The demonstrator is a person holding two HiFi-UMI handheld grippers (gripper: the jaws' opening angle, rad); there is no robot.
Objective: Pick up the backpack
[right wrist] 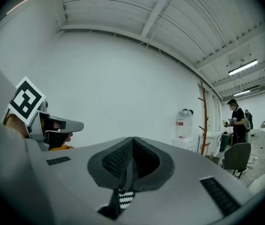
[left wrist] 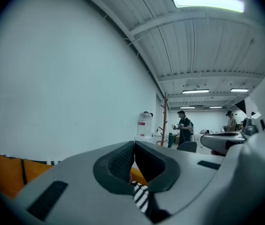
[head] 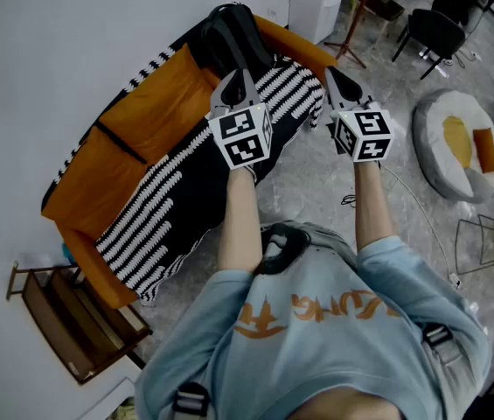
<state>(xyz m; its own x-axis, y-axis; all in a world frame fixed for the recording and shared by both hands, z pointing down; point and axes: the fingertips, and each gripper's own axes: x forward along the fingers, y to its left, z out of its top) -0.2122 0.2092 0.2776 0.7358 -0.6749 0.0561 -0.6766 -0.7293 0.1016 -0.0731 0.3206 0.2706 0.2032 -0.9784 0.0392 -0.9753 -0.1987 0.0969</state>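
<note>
The black backpack (head: 229,31) lies at the far end of an orange sofa (head: 150,103), on a black-and-white striped blanket (head: 185,191). My left gripper (head: 235,79) is held level over the backpack's near edge, jaws shut with nothing seen between them (left wrist: 133,146). My right gripper (head: 334,75) hovers to the right of the backpack, past the sofa's arm, also shut and empty (right wrist: 132,142). Both gripper views look over the sofa at the white wall; neither shows the backpack. The left gripper's marker cube (right wrist: 26,102) appears at the left of the right gripper view.
A wooden side table (head: 72,322) stands at the sofa's near end. A round floor cushion (head: 456,143), a wire rack (head: 491,243) and a cable (head: 404,199) are on the floor at right. Chairs (head: 434,29), a coat stand (left wrist: 164,121) and people (left wrist: 184,125) are farther off.
</note>
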